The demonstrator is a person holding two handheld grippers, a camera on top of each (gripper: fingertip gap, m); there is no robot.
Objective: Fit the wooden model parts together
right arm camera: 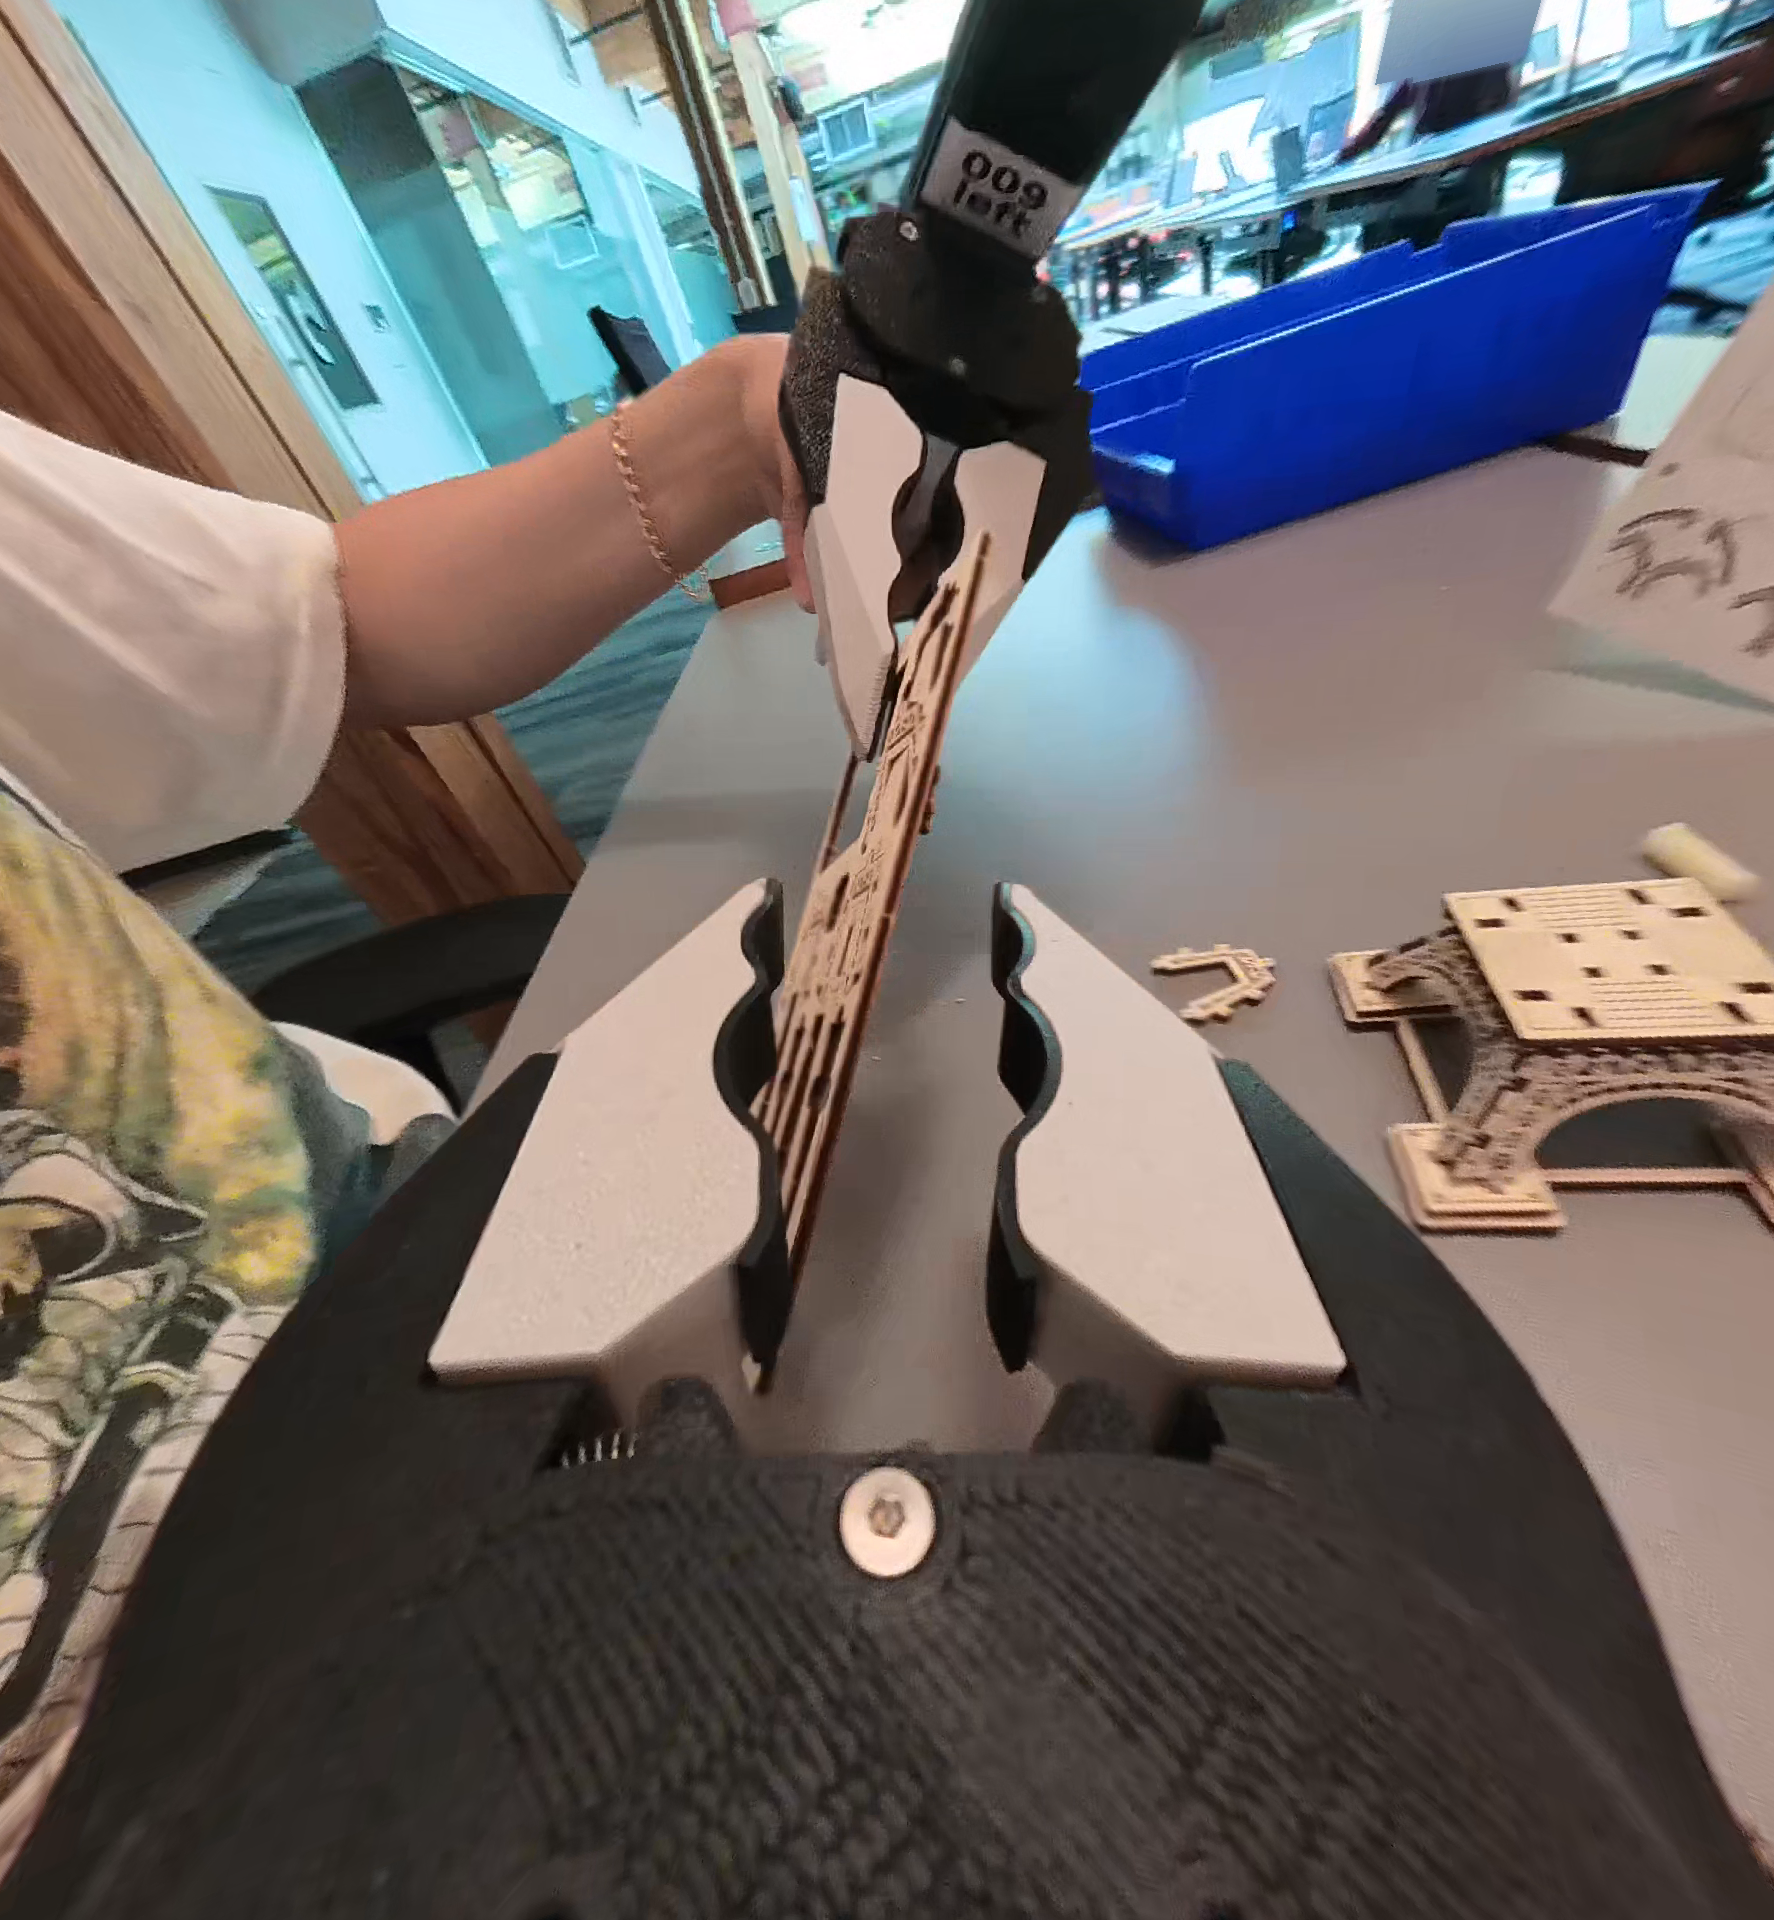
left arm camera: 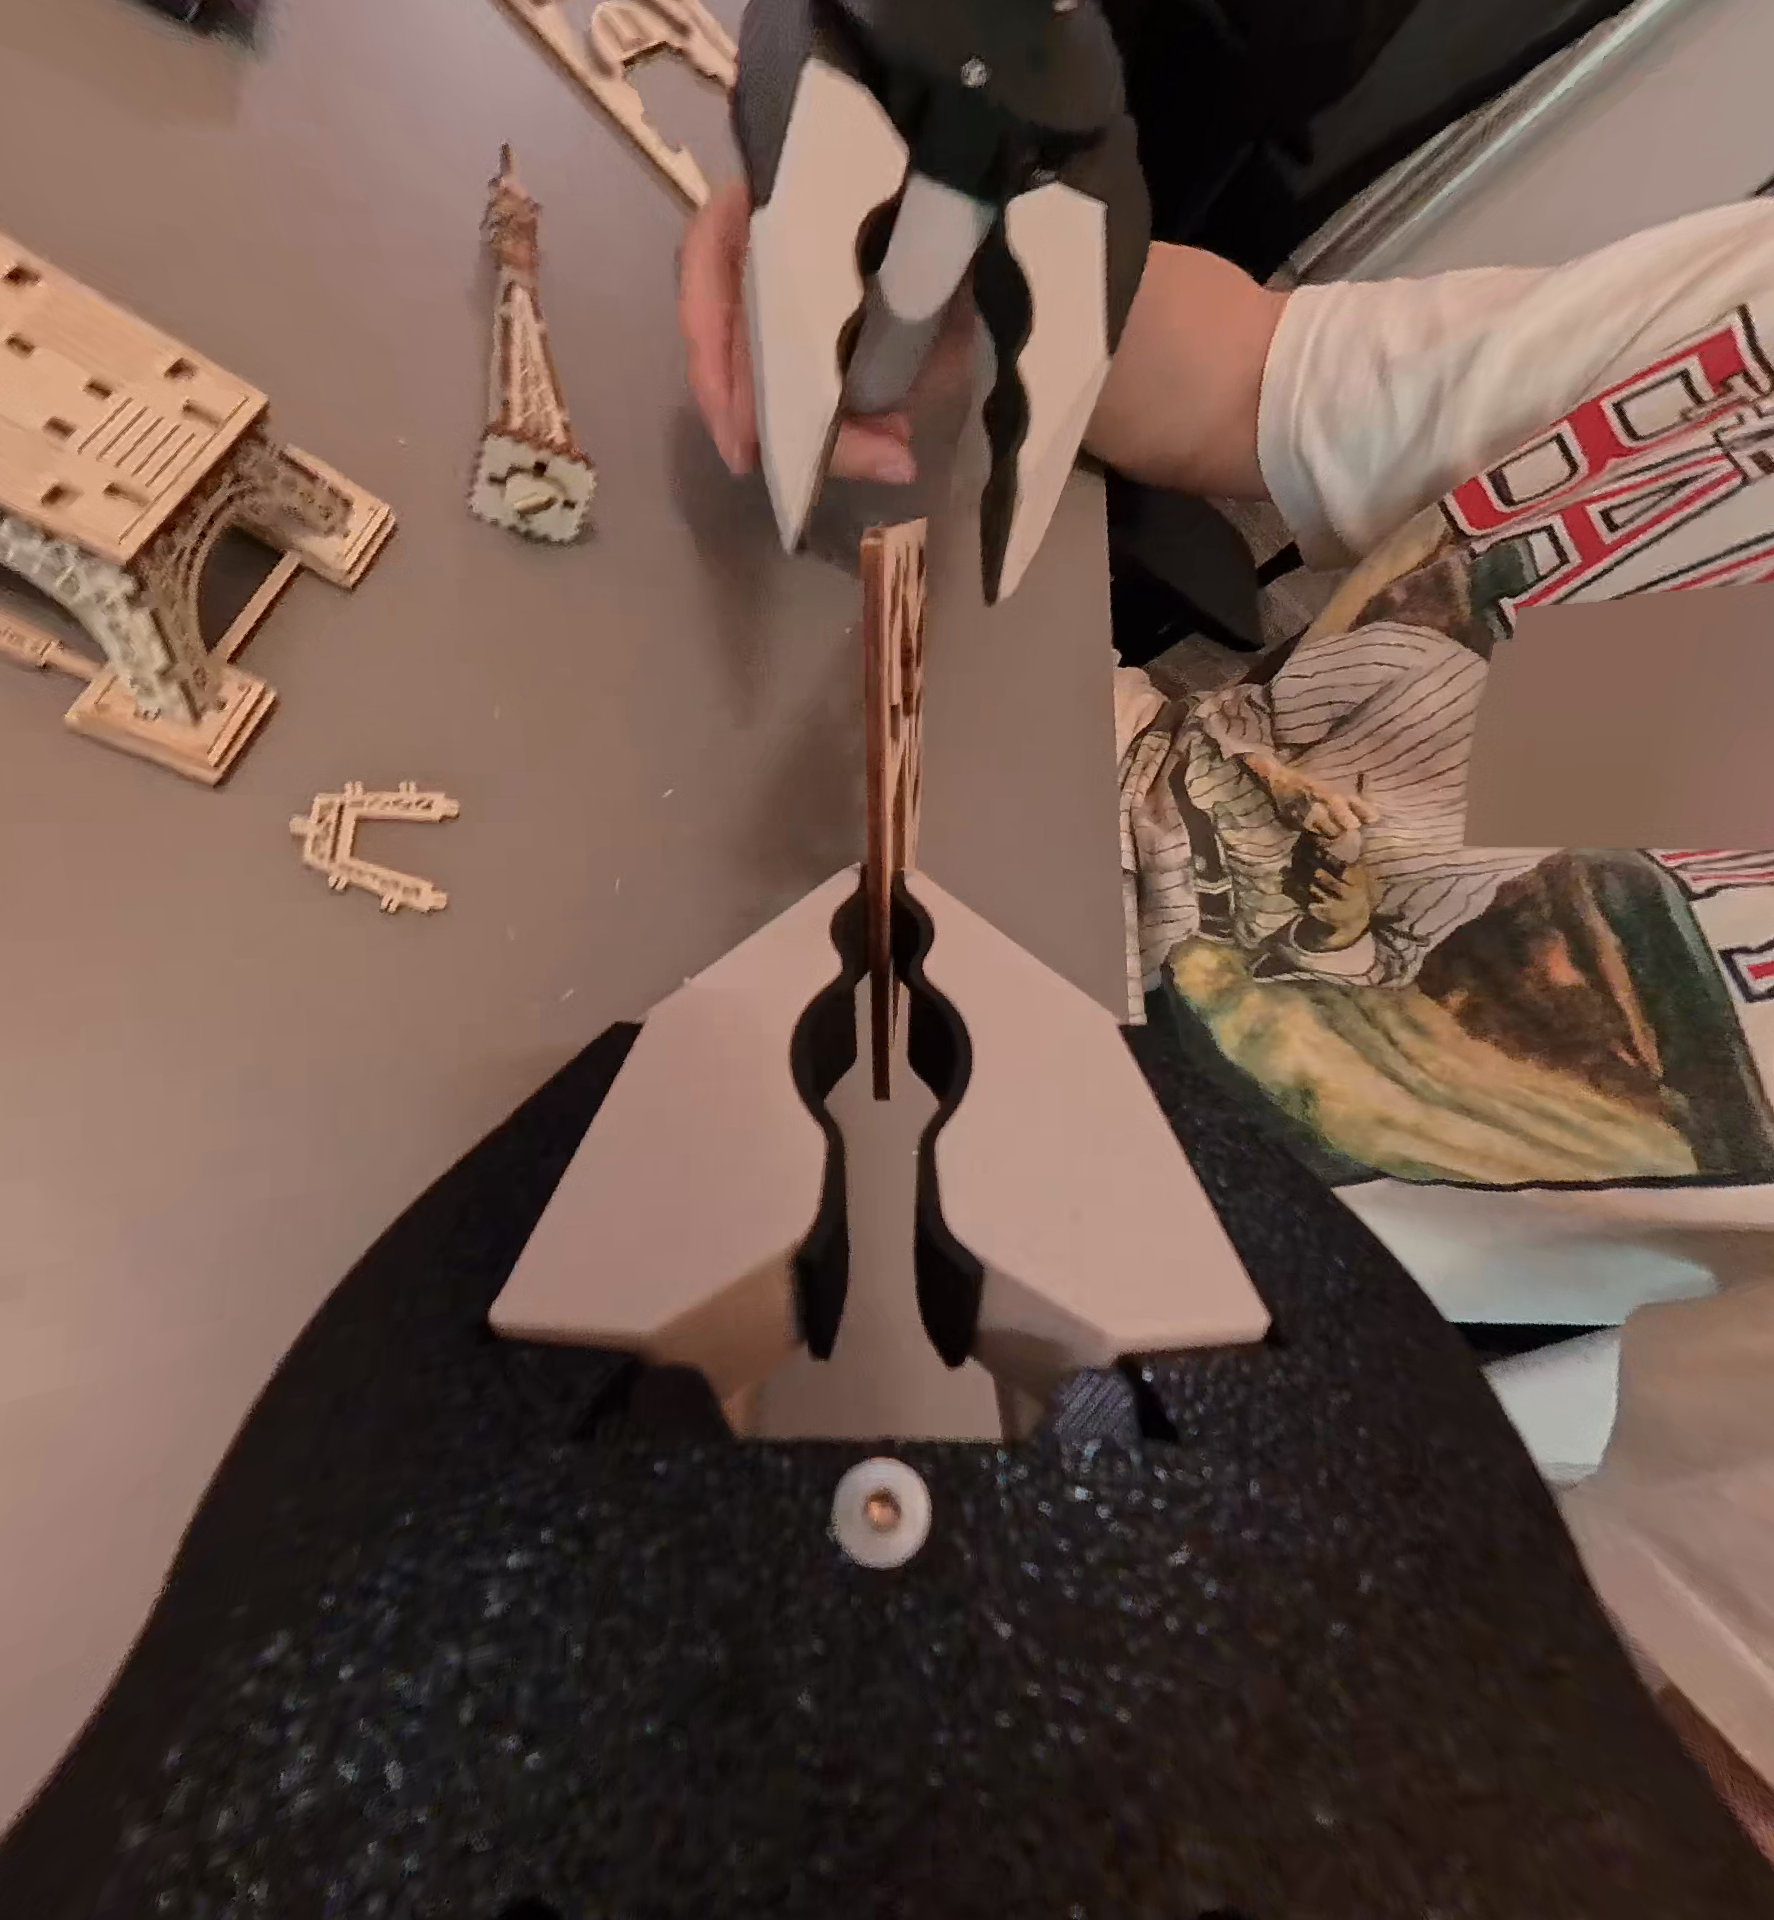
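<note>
A thin wooden parts sheet with laser-cut pieces is held on edge above the grey table. My left gripper is shut on one end of it. My right gripper is open, and the sheet passes between its fingers, leaning on the left pad. In the left wrist view the right gripper straddles the sheet's far end. In the right wrist view the left gripper clamps the sheet's upper end. The built tower base and the tower spire lie on the table.
A small wooden bracket piece lies beside the tower base. A blue bin stands at the back, with a printed paper at the right and a small white stub. Another cut-out wooden frame lies far off. Tip to tip, the grippers are about 7 centimeters apart.
</note>
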